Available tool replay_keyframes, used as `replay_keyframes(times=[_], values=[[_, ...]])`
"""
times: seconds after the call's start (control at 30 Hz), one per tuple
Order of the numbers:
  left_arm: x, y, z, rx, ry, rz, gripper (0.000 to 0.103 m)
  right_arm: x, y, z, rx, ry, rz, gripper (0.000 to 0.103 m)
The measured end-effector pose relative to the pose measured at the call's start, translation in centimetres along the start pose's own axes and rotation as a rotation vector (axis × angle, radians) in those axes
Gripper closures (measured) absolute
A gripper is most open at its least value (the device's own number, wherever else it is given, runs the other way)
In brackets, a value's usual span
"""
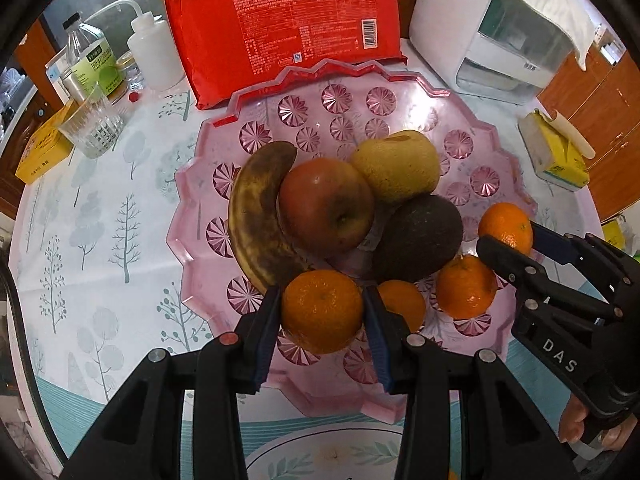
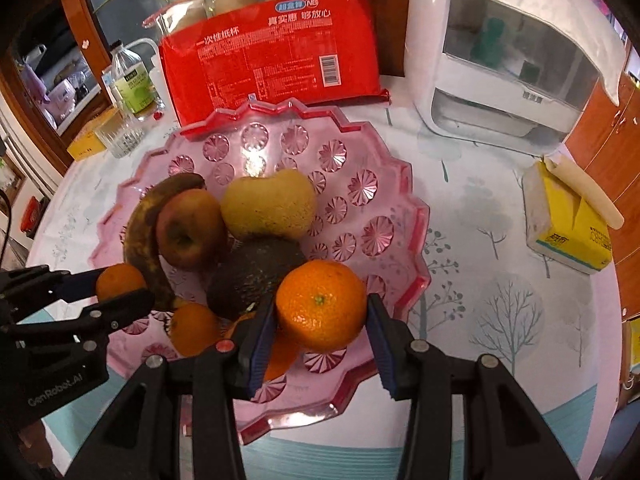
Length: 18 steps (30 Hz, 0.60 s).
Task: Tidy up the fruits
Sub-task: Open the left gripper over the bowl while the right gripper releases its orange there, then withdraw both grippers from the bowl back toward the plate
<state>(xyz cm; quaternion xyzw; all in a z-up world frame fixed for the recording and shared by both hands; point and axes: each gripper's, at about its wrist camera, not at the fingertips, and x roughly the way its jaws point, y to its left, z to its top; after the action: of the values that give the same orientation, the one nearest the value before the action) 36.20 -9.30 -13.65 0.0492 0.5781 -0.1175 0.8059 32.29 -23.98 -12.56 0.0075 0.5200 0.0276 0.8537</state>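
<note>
A pink fruit tray (image 1: 208,184) (image 2: 400,184) holds a brown-spotted banana (image 1: 256,216), a red apple (image 1: 326,208), a yellow pear (image 1: 396,166), a dark avocado (image 1: 420,236) and loose tangerines (image 1: 464,286). My left gripper (image 1: 320,316) is shut on a tangerine (image 1: 322,310) over the tray's near part; it also shows in the right wrist view (image 2: 120,284). My right gripper (image 2: 320,320) is shut on another tangerine (image 2: 322,306) over the tray; in the left wrist view it (image 1: 508,240) holds that tangerine (image 1: 506,228) at the tray's right side.
A red pack of paper cups (image 1: 280,24) stands behind the tray. A white appliance (image 1: 492,28) is at the back right, a tissue box (image 1: 556,156) at the right. Bottles (image 1: 88,64), a glass (image 1: 94,128) and a yellow box (image 1: 44,148) are at the left.
</note>
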Motion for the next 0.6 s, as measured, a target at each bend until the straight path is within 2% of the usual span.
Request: replay_keyframes(times=[0.13,0.43,0.6], values=[[-0.3,0.0,0.1,0.009,-0.025,0.017,0.039,0.0,0.3,-0.1,-0.018,-0.012,-0.019,0.058],[-2.0,-1.1,-0.1,0.039,-0.070,0.037,0.020,-0.5,0.1,-0.2,0.006,-0.013,-0.003,0.057],[-2.6,-1.0,-0.3,0.024,-0.073,0.031,0.018,-1.8,0.1,0.0,0.010,-0.059,0.003,0.055]])
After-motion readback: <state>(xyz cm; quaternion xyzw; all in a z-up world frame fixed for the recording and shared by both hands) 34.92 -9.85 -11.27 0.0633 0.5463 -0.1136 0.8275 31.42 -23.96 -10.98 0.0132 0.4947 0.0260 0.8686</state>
